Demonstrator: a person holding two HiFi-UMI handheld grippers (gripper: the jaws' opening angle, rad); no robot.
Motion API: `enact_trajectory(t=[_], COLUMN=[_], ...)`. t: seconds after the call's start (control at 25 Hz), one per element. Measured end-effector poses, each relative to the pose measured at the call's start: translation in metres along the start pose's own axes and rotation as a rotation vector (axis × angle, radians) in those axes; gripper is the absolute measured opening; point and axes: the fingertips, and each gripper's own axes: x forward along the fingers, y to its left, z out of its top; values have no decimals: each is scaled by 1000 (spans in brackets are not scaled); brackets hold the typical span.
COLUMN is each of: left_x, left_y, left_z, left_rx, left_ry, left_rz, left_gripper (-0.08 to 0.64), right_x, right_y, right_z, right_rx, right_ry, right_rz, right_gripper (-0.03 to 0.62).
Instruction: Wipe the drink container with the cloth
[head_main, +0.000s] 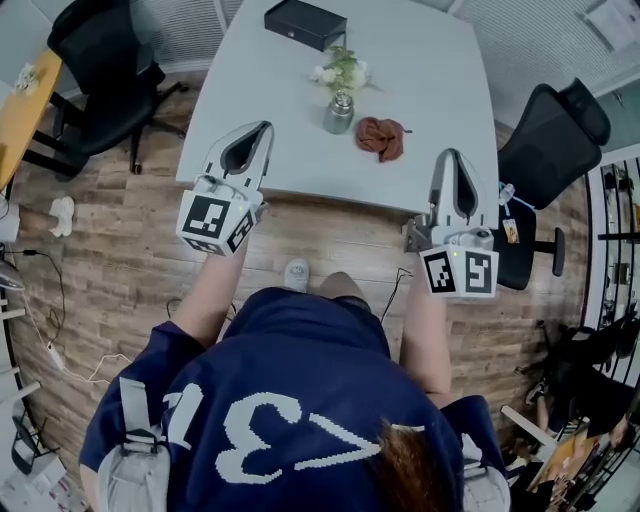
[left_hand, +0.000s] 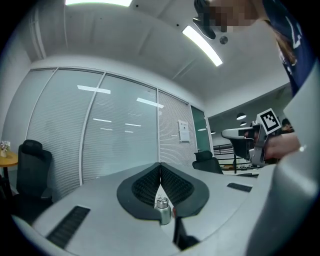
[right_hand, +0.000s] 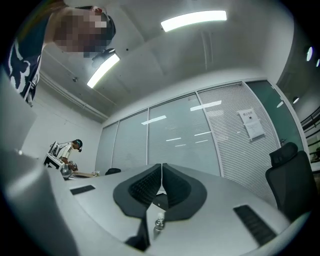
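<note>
In the head view a small metal drink container (head_main: 339, 112) stands on the white table (head_main: 260, 90), with a crumpled reddish-brown cloth (head_main: 382, 136) just to its right. My left gripper (head_main: 243, 148) hovers over the table's near left edge, shut and holding nothing. My right gripper (head_main: 455, 183) hangs at the near right edge, right of the cloth, also shut and empty. Both gripper views point up at the room's glass wall and ceiling; the left gripper (left_hand: 160, 172) and the right gripper (right_hand: 161, 174) show pads pressed together with nothing between them.
A small bunch of white flowers (head_main: 341, 70) lies behind the container and a black box (head_main: 305, 23) sits at the table's far edge. Black office chairs stand at the left (head_main: 105, 70) and right (head_main: 555, 140). The floor is wood planks.
</note>
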Motion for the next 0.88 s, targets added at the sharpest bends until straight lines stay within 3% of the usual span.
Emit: enact_trajectory(t=[0.36, 0.88], left_x=[55, 169], left_y=[20, 32], left_z=[-31, -44], left_rx=[-109, -102], left_ry=[18, 18], left_rz=[-16, 41], left_gripper=[17, 17], right_x=[68, 186], right_y=[-30, -107], right_z=[-37, -58], right_rx=[30, 69], right_ry=[46, 49], right_rz=[43, 225], right_gripper=[28, 29])
